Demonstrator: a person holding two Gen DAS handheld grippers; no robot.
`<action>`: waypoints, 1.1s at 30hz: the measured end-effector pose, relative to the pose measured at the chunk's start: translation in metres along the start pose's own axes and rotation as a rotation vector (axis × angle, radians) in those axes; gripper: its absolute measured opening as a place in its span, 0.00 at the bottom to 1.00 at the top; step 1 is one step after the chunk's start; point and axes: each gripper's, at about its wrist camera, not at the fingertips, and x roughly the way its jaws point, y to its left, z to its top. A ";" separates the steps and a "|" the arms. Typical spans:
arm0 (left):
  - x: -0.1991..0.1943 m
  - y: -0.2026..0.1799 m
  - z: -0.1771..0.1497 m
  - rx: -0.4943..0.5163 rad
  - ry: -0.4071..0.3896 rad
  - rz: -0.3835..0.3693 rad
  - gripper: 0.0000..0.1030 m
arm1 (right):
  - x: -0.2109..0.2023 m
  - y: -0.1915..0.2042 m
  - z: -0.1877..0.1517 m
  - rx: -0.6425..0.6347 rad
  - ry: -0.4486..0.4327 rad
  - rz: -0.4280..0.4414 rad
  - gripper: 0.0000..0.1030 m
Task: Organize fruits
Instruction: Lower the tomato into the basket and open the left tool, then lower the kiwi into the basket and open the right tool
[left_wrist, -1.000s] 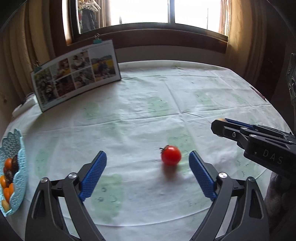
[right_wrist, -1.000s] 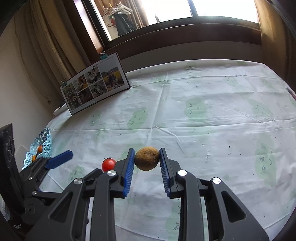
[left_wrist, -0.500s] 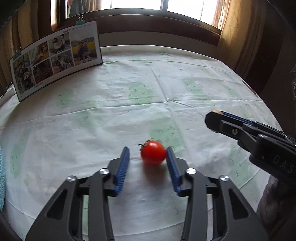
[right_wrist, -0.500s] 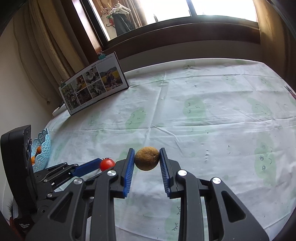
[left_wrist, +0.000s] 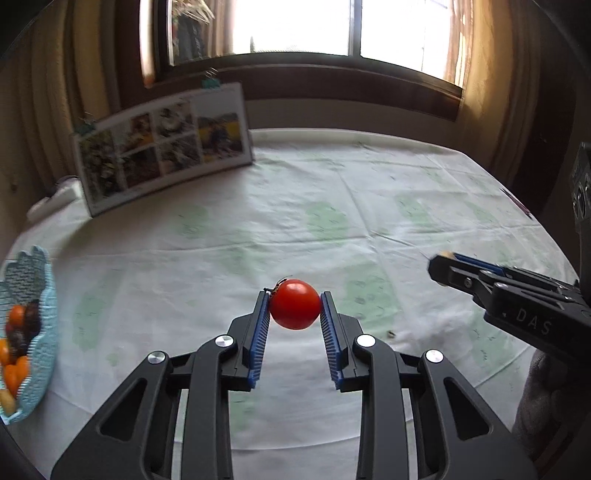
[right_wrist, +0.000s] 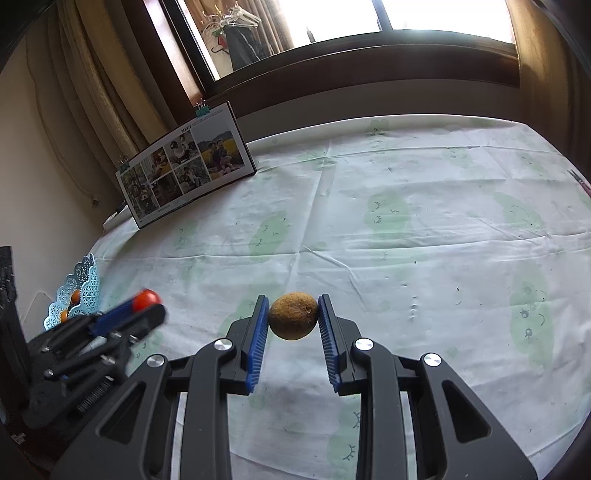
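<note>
Two fruits gripped above the surface (left_wrist: 369, 206).
Left wrist: left gripper (left_wrist: 294, 306) closed on tomato (left_wrist: 294, 304), basket (left_wrist: 35, 332) far left. Right wrist: right gripper (right_wrist: 293, 314) clamped around brown fruit (right_wrist: 293, 315), lifted off surface.

I'm working in a home, by the look of it a dining room. The table (right_wrist: 424, 229) wears a creased cloth printed with sleepy green faces. Behind the table, a photo board (right_wrist: 184, 177) leans under a wood-framed window (right_wrist: 332, 22) with curtains (left_wrist: 491, 74); clothes hangers (right_wrist: 229, 18) hang outside.
</note>
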 end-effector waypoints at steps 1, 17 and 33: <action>-0.004 0.005 0.001 -0.008 -0.012 0.019 0.28 | 0.001 0.000 0.000 -0.001 0.002 -0.001 0.27; -0.059 0.123 -0.003 -0.214 -0.122 0.345 0.28 | 0.007 0.010 -0.005 -0.030 0.016 -0.021 0.27; -0.075 0.168 -0.022 -0.321 -0.140 0.430 0.57 | 0.007 0.043 -0.004 -0.089 0.020 -0.012 0.27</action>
